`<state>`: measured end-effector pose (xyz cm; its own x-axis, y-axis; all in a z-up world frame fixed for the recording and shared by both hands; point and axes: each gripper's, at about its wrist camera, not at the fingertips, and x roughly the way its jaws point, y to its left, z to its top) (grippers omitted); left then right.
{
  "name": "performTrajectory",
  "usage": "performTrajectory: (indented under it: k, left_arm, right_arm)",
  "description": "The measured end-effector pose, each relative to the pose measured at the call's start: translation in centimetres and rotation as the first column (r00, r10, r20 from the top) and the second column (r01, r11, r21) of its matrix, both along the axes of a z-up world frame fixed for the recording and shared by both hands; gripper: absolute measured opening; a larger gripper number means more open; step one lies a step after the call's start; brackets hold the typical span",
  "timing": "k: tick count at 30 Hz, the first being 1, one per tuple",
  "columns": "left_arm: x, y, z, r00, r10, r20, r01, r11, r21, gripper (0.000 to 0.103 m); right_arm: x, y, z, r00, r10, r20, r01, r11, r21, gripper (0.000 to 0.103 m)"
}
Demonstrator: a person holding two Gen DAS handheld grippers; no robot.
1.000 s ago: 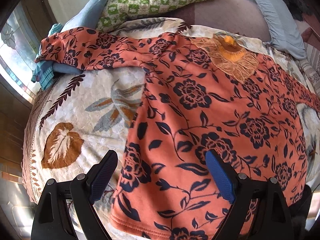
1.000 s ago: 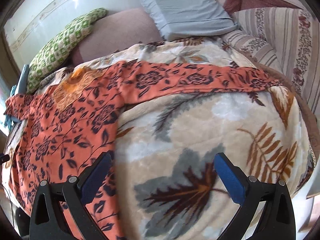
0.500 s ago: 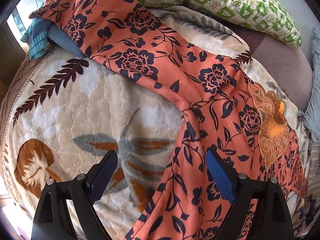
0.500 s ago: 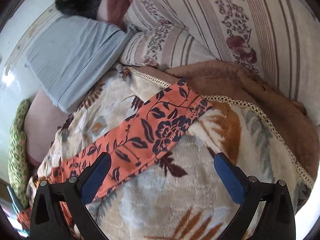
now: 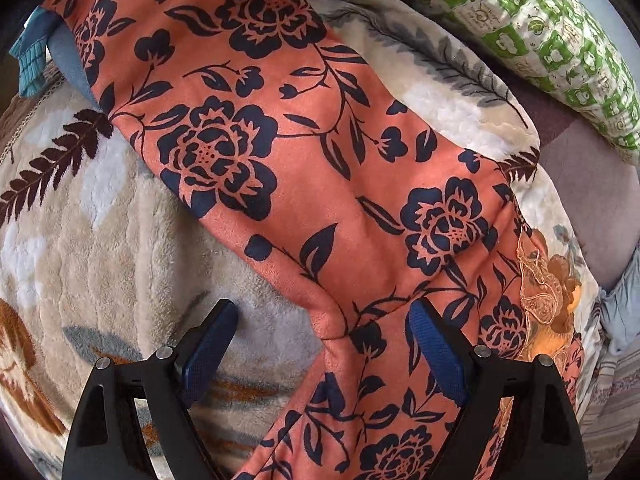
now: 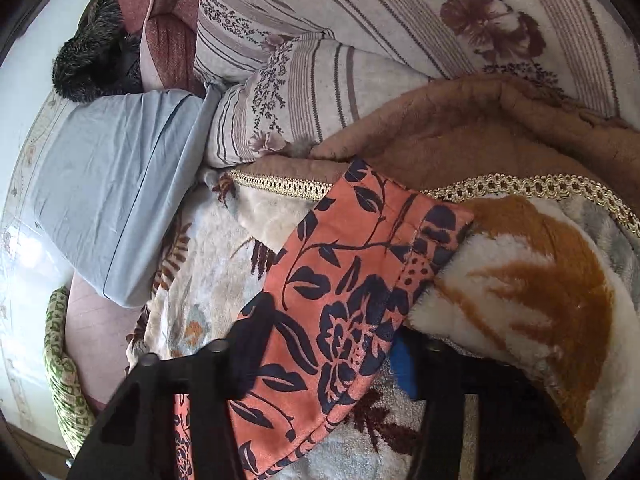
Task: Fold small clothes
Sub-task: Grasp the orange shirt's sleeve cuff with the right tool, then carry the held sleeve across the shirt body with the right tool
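An orange top with a dark blue flower print (image 5: 304,168) lies spread on a plush leaf-patterned blanket (image 5: 80,248). In the left wrist view its left sleeve runs up to the far left, and the armpit seam lies between the fingers. My left gripper (image 5: 324,350) is open, low over that armpit. In the right wrist view the right sleeve's cuff end (image 6: 360,280) lies between the fingers. My right gripper (image 6: 320,356) is open around the sleeve, its fingers pressed into the blanket on both sides; the left pad is hidden by cloth.
A green patterned pillow (image 5: 540,32) lies at the back, with blue clothes (image 5: 36,56) under the left sleeve's end. On the right side lie a grey-blue pillow (image 6: 108,184), striped floral bedding (image 6: 360,40) and a brown blanket edge with gold trim (image 6: 520,188).
Both grippers moved forward and down along the sleeves. The left one now sits over the armpit. The right one reached the right cuff and straddles the sleeve.
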<state>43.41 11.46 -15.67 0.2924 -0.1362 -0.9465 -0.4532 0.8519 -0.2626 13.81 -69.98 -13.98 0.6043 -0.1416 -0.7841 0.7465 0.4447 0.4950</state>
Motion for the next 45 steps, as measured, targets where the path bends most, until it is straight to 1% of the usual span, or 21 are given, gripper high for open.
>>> performTrajectory:
  k: [2,3,5,6,7,9,11,14,16,18,20,22,24,26,28,30,33,36,38,41,45]
  left_arm:
    - [0.1,0.1,-0.2,1.0,0.008,-0.001,-0.008,1.0,-0.007,0.087]
    - [0.0,0.2,-0.2,1.0,0.006,0.005,-0.006,1.0,-0.009,0.086]
    - [-0.3,0.1,-0.1,1.0,-0.013,0.014,0.013,1.0,0.001,0.086]
    - [-0.5,0.0,-0.1,1.0,-0.021,0.014,0.021,1.0,0.01,0.085]
    - [-0.5,-0.1,0.0,1.0,-0.026,0.016,0.026,1.0,0.014,0.085]
    - [-1.1,-0.4,0.5,0.999,-0.026,0.024,0.026,1.0,0.018,0.079]
    - [-1.9,-1.5,1.5,0.998,-0.033,0.055,0.032,0.999,0.023,0.079]
    - [-2.6,-4.3,2.7,0.99,-0.096,0.103,0.091,0.995,0.05,0.079]
    - [-2.0,-6.3,2.3,0.985,-0.147,0.089,0.14,0.987,0.082,0.079]
    - [-1.9,-7.7,1.7,0.981,-0.185,0.053,0.18,0.98,0.088,0.079]
    - [-1.5,-8.8,1.1,0.977,-0.211,0.016,0.208,0.972,0.111,0.079]
    - [-1.8,-10.0,1.3,0.974,-0.226,0.004,0.224,0.966,0.127,0.079]
    - [-1.7,-10.7,1.4,0.972,-0.237,0.015,0.233,0.963,0.133,0.079]
    - [-2.1,-11.0,1.8,0.969,-0.246,0.036,0.24,0.963,0.119,0.079]
    - [-3.6,-11.1,3.2,0.966,-0.251,0.062,0.244,0.964,0.101,0.079]
    - [-5.1,-10.8,4.5,0.965,-0.245,0.093,0.239,0.968,0.075,0.079]
    - [-6.8,-10.5,5.2,0.96,-0.238,0.144,0.234,0.971,0.044,0.079]
    - [-7.8,-10.3,5.1,0.953,-0.261,0.154,0.258,0.965,0.039,0.079]
    - [-8.4,-9.8,5.4,0.945,-0.288,0.154,0.281,0.958,0.062,0.079]
    - [-9.2,-8.7,6.8,0.935,-0.311,0.167,0.292,0.948,0.13,0.079]
    - [-10.5,-7.1,8.3,0.932,-0.298,0.206,0.253,0.942,0.218,0.079]
  right_arm:
    - [0.3,-0.2,-0.9,0.999,0.014,-0.037,-0.013,1.0,0.022,0.042]
    - [0.3,-0.4,-1.4,0.999,0.017,-0.052,-0.015,0.999,0.04,0.039]
    - [0.0,-0.5,-1.3,0.998,0.013,-0.054,-0.012,1.0,0.02,0.027]
    - [0.0,-0.7,-1.2,0.998,0.021,-0.057,-0.021,1.0,0.015,0.017]
    - [0.0,-0.7,-1.0,0.998,0.03,-0.057,-0.03,0.999,0.011,0.014]
    - [-0.1,-0.7,-0.6,0.997,0.048,-0.053,-0.048,0.999,-0.004,0.012]
    - [0.0,-0.5,-0.3,0.996,0.065,-0.064,-0.067,0.998,-0.023,0.012]
    - [0.0,-0.6,-0.3,0.996,0.065,-0.062,-0.066,0.998,-0.019,0.012]
    - [-0.1,-0.4,-0.1,0.997,0.061,-0.057,-0.063,0.998,-0.026,0.01]
    - [-0.3,0.1,1.0,0.998,0.061,-0.032,-0.063,0.996,-0.057,0.008]
    - [0.0,1.2,2.9,0.995,0.097,-0.002,-0.097,0.99,-0.107,0.005]
    - [0.8,3.2,5.5,0.985,0.173,0.017,-0.168,0.971,-0.17,0.005]
    - [1.9,5.9,8.3,0.964,0.262,0.041,-0.246,0.943,-0.223,0.005]
    - [3.2,9.2,11.0,0.933,0.354,0.068,-0.325,0.909,-0.262,0.005]
    - [4.9,13.1,12.9,0.89,0.446,0.09,-0.405,0.867,-0.292,0.004]
    - [6.7,17.6,14.1,0.84,0.53,0.113,-0.476,0.822,-0.313,0.004]
    - [9.0,24.6,15.0,0.761,0.63,0.154,-0.567,0.762,-0.313,0.004]
    - [11.1,31.7,14.5,0.677,0.709,0.197,-0.654,0.703,-0.281,0.004]
    - [12.0,36.5,13.7,0.62,0.753,0.22,-0.708,0.658,-0.254,0.004]
    - [13.2,43.4,11.7,0.542,0.806,0.239,-0.781,0.588,-0.209,0.004]
    - [14.0,51.7,7.9,0.455,0.858,0.24,-0.86,0.493,-0.132,0.005]
